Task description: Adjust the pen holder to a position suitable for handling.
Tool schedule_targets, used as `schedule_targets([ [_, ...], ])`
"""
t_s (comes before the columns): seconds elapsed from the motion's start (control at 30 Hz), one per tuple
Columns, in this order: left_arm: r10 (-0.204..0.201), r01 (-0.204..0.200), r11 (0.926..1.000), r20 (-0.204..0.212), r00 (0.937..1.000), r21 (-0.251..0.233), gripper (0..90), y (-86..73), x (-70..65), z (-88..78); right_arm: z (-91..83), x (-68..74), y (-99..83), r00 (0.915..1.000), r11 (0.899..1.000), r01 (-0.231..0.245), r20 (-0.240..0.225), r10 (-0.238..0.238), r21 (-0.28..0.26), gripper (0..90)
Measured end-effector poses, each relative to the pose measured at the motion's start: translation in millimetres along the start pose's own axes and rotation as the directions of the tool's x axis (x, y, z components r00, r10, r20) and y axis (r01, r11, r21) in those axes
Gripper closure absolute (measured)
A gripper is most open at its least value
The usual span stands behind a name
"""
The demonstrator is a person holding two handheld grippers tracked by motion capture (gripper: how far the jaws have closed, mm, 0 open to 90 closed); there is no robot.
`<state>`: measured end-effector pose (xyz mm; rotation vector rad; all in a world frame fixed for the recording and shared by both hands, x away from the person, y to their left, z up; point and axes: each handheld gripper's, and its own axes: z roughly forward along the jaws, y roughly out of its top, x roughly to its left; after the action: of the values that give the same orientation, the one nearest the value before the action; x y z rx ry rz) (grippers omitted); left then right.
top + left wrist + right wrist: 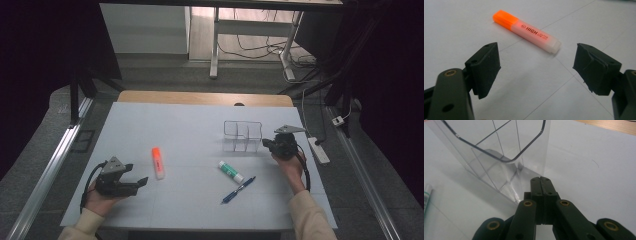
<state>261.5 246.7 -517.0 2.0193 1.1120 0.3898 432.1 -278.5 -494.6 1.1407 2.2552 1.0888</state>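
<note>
An orange highlighter (158, 162) lies on the white sheet, a little ahead of my left gripper (137, 180), which rests open at the near left. Seen from the left gripper view, the highlighter (527, 31) lies just beyond the two spread black fingertips (487, 65), with nothing between them. My right gripper (267, 145) is shut and empty, its tip right beside the right end of a clear plastic divided organiser (242, 135). From the right gripper view the pressed-together jaws sit at the near corner of the organiser (499, 150); whether they touch it I cannot tell.
A glue stick (231, 171) and a blue pen (238, 190) lie between the hands, toward the near middle of the white sheet (190, 130). The wooden table edge (205, 98) runs behind it. A power strip (318, 150) lies off the right side.
</note>
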Motion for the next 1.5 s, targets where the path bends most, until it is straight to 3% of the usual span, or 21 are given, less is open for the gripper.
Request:
schedule_targets([
  [0.33,0.000,0.000,1.0000,-0.004,1.0000,0.003,21.3,-0.6,0.0,0.0,16.0,-2.9,2.7,0.9999,1.000,-0.007,-0.016,0.007,0.028,89.5],
  [1.5,0.010,-0.010,0.9999,0.000,0.9999,0.012,21.4,-1.8,-0.4,1.6,24.3,1.6,1.9,0.9999,0.998,-0.003,-0.014,0.004,0.055,89.5],
])
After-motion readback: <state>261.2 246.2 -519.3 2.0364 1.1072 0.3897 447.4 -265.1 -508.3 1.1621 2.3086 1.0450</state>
